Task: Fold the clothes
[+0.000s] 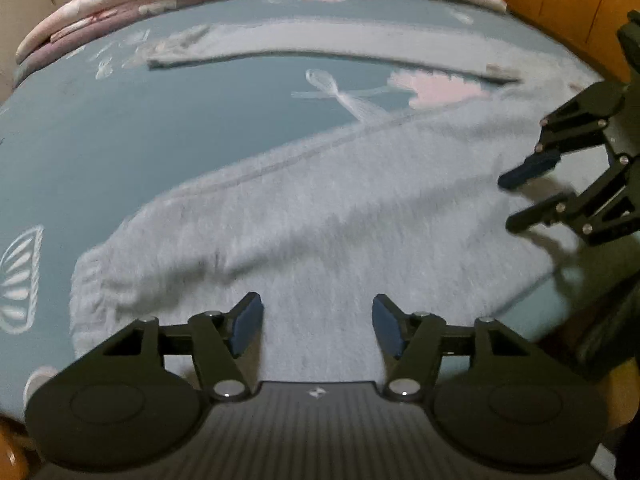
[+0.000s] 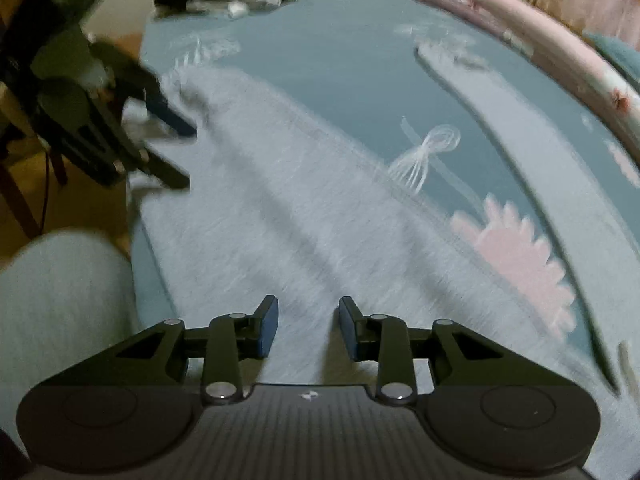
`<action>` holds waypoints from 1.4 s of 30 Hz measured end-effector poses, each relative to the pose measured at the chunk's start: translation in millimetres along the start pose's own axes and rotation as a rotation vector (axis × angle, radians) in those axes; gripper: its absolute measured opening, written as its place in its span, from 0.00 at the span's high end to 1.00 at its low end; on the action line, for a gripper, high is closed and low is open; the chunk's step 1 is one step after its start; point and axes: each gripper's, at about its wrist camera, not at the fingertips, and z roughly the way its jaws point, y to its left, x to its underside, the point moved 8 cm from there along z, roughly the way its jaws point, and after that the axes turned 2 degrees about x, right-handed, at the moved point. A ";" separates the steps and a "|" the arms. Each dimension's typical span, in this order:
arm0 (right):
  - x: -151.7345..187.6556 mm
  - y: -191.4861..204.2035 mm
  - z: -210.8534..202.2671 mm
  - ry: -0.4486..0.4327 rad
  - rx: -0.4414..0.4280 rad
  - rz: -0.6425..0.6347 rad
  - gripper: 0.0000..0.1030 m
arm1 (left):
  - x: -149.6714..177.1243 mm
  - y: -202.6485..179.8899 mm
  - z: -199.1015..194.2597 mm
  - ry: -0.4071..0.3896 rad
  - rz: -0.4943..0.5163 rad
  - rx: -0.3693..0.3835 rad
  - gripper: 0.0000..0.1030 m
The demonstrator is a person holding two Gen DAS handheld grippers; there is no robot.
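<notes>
Evidently mid-fold, or laid out flat and waiting: frames blurred, so hard to call. Grey garment (image 1: 320, 208) spread long across the teal bedsheet (image 1: 120, 140), one long part folded or lying along its far side. Left gripper (image 1: 318, 330) spread, empty, low over the garment's near edge. Right gripper (image 2: 308, 330) spread too, empty, over the garment's other end. Likely called for: pinching an edge at each end, lifting evenly, keeping the cloth from bunching.
</notes>
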 end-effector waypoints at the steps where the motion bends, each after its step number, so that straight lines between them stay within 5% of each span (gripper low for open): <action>1: 4.3 3.2 -1.5 0.007 -0.003 0.002 0.55 | 2.3 1.3 -3.7 0.009 -0.002 -0.007 0.37; 7: 16.4 14.6 -13.3 0.038 -0.007 0.002 0.52 | 13.1 8.5 -25.8 0.051 -0.013 -0.043 0.35; 13: -1.5 -1.4 -13.7 -0.056 0.023 0.133 0.48 | -27.8 -5.5 -0.8 -0.050 -0.043 0.045 0.34; 21: 43.5 -11.5 -30.0 -0.078 0.056 0.259 0.38 | 9.9 -4.7 -3.2 0.025 -0.030 -0.003 0.31; 30: 84.0 -146.7 -70.0 -0.212 0.313 0.602 0.38 | -24.9 -7.6 3.5 -0.007 -0.041 -0.039 0.31; 39: 113.2 -122.1 -59.4 -0.143 0.233 0.604 0.28 | 5.7 16.0 -2.3 0.101 -0.156 -0.096 0.27; 42: 102.6 -140.7 -76.2 -0.219 0.246 0.634 0.28 | -14.8 12.5 -12.8 0.054 -0.110 -0.136 0.29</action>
